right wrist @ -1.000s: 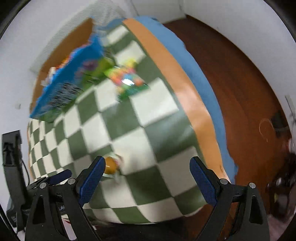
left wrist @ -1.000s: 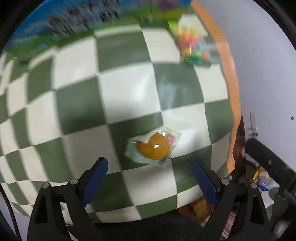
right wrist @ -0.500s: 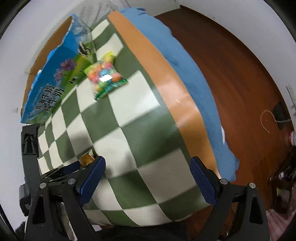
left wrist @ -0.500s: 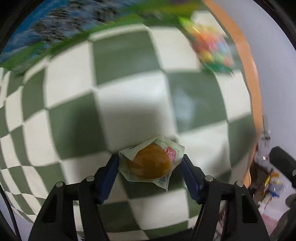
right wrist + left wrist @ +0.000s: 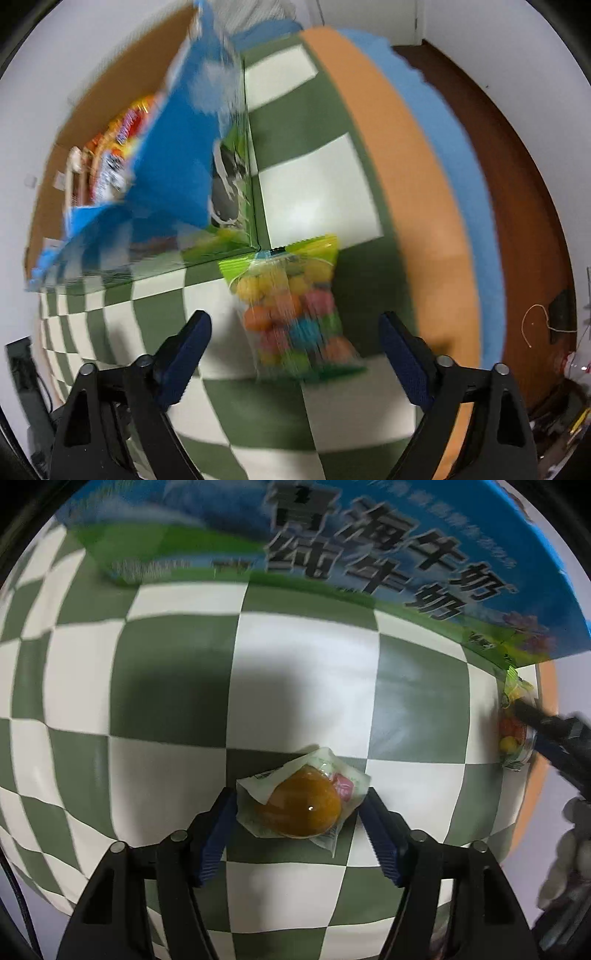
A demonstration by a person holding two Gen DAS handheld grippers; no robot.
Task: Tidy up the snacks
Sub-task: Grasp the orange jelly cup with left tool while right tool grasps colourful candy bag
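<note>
A clear packet with an orange-brown round snack [image 5: 303,805] sits between the blue pads of my left gripper [image 5: 301,819], which is shut on its edges just above the green-and-white checked cloth [image 5: 177,686]. A bag of coloured candies [image 5: 291,314] lies on the cloth in the right wrist view; my right gripper [image 5: 295,354] is open, its fingers on either side of the bag and apart from it. The bag also shows at the right edge of the left wrist view [image 5: 514,723], with the right gripper over it.
A blue and green carton with the top open [image 5: 173,173] stands at the back of the table, with snack packs [image 5: 122,133] inside. Its printed side [image 5: 369,554] faces the left gripper. The orange and blue table edge [image 5: 413,192] runs on the right, above a brown floor.
My left gripper closed on the orange snack packet and moved toward the carton. My right gripper moved forward to the candy bag, which now lies between its open fingers.
</note>
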